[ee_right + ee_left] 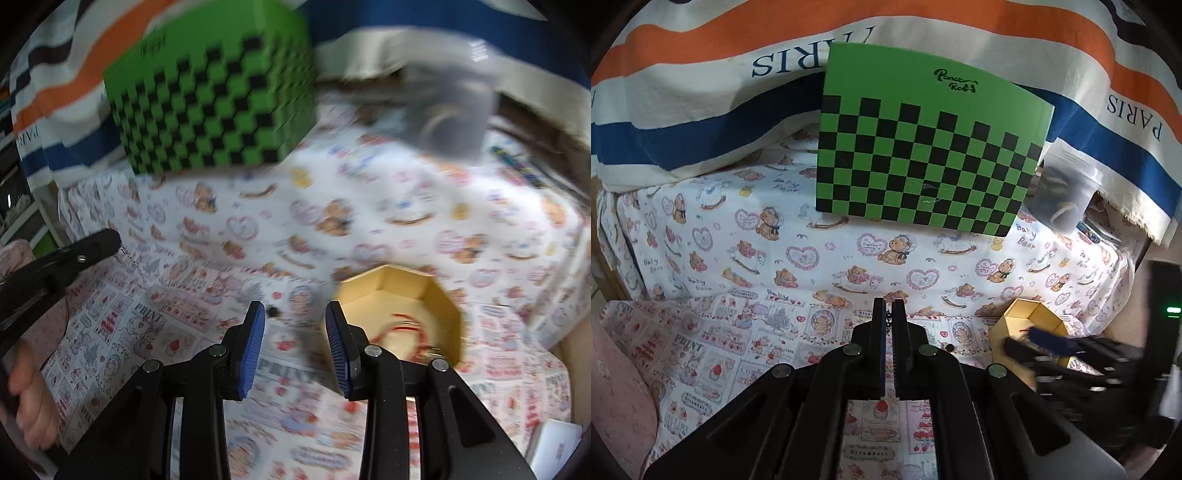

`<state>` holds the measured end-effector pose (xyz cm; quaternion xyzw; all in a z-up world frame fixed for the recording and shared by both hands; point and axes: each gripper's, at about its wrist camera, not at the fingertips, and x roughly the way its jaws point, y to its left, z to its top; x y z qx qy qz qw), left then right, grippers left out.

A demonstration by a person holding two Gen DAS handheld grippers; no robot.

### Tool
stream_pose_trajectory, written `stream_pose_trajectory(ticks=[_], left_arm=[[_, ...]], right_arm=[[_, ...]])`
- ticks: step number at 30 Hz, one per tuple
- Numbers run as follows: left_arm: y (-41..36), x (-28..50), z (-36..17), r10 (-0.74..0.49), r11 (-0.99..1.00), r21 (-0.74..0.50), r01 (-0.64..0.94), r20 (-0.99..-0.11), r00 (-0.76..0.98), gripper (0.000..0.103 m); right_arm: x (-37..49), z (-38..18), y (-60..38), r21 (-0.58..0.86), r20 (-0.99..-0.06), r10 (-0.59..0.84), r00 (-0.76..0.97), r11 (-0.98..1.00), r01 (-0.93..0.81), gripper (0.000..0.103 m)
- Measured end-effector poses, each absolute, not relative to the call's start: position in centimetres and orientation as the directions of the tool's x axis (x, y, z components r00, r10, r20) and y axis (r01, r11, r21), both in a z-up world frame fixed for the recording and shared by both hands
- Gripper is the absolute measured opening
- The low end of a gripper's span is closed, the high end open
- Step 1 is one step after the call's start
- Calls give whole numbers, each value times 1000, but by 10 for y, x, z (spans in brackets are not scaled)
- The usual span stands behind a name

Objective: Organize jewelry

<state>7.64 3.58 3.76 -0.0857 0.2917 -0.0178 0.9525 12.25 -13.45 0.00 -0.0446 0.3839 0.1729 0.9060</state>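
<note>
My left gripper (889, 308) is shut on a thin silver chain (133, 263), which hangs from its tip over the printed cloth in the right wrist view. My right gripper (295, 314) is open and empty, just left of a yellow octagonal box (443, 295). The box is open and holds a red cord bracelet (404, 332). A small dark bead or earring (273, 311) lies on the cloth ahead of the right gripper's left finger; it also shows in the left wrist view (948, 347). The box (1027, 317) and the blurred right gripper (1015, 345) show at right in the left wrist view.
A green and black checkered box (923, 147) stands at the back on the bear-print cloth (812, 258). A translucent plastic tub (1067, 192) sits to its right. A striped PARIS fabric (701, 110) drapes behind. A white item (554, 443) lies at lower right.
</note>
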Motion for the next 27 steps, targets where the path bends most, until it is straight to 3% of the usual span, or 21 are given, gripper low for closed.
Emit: stream_pose_trajectory(ticks=[5, 9, 13, 27], left_arm=[[44, 78, 37, -38, 987, -153, -56, -550, 834, 2], [52, 83, 34, -86, 974, -220, -54, -580, 810, 2], [52, 80, 38, -43, 981, -182, -73, -562, 826, 2], [53, 79, 37, -46, 979, -189, -73, -556, 830, 2]], right_arm=[[146, -23, -111, 21, -752, 237, 615, 941, -337, 34], [158, -37, -99, 1, -772, 208, 601, 945, -326, 29], [168, -50, -92, -21, -791, 176, 586, 949, -313, 20], [172, -58, -81, -71, -789, 133, 600, 950, -304, 8]])
